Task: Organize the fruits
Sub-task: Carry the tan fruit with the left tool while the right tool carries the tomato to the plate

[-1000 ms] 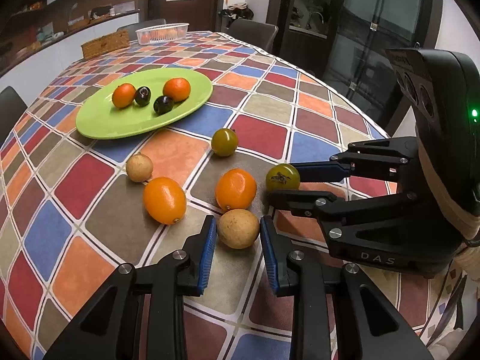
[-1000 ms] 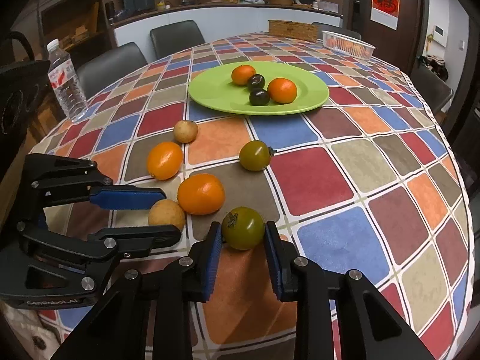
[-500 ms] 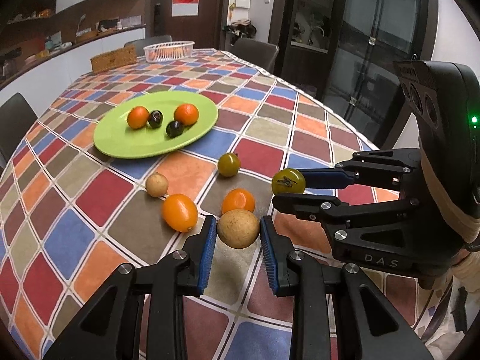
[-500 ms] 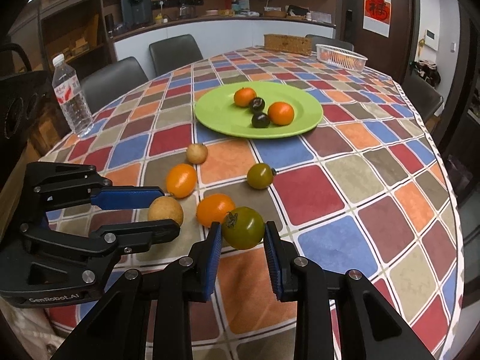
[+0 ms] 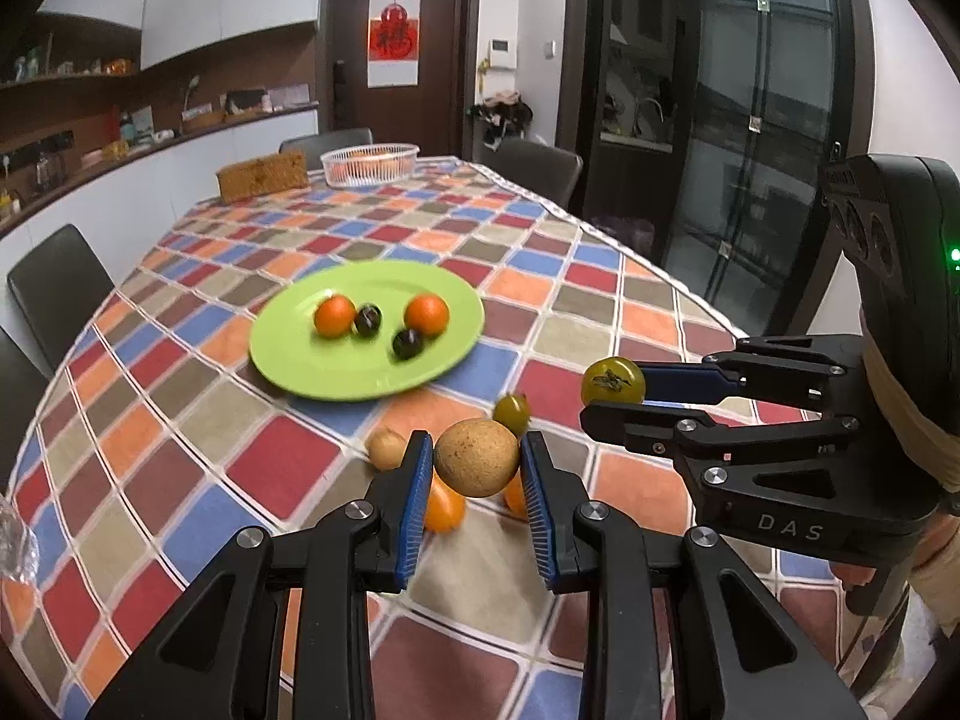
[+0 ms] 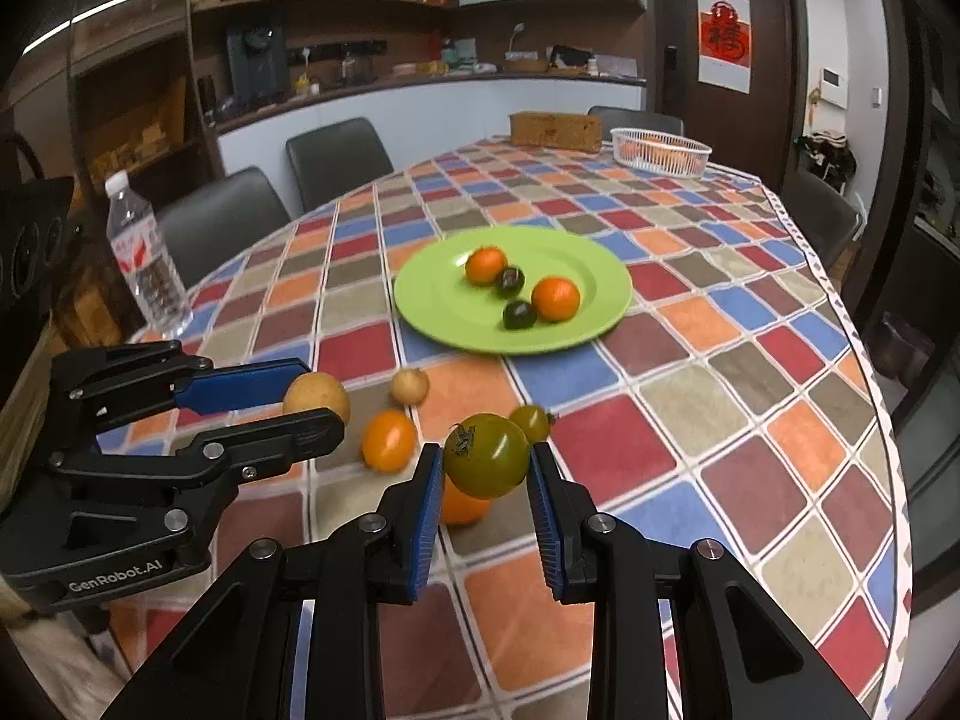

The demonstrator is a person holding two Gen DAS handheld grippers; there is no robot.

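Note:
My left gripper (image 5: 477, 468) is shut on a round brown fruit (image 5: 477, 463), held above the checked tablecloth. To its right, my right gripper (image 6: 486, 462) is shut on a green tomato (image 6: 487, 455), also lifted; the tomato (image 5: 612, 381) and the brown fruit (image 6: 316, 396) each show in the other wrist view. A green plate (image 5: 300, 360) ahead holds two oranges and two dark plums. On the cloth below lie a second green tomato (image 6: 531, 422), a small brown fruit (image 6: 410, 385) and two oranges (image 6: 389, 440), one partly hidden under the held tomato.
A water bottle (image 6: 147, 261) stands at the table's left edge. At the far end sit a white basket (image 6: 660, 150) and a woven box (image 6: 555, 131). Dark chairs ring the table. The table edge (image 6: 864, 372) curves along the right.
Both grippers have risen with their fruits, the brown one in the left and the green tomato in the right. The views have tilted up, so the table fruits and plate look farther below.

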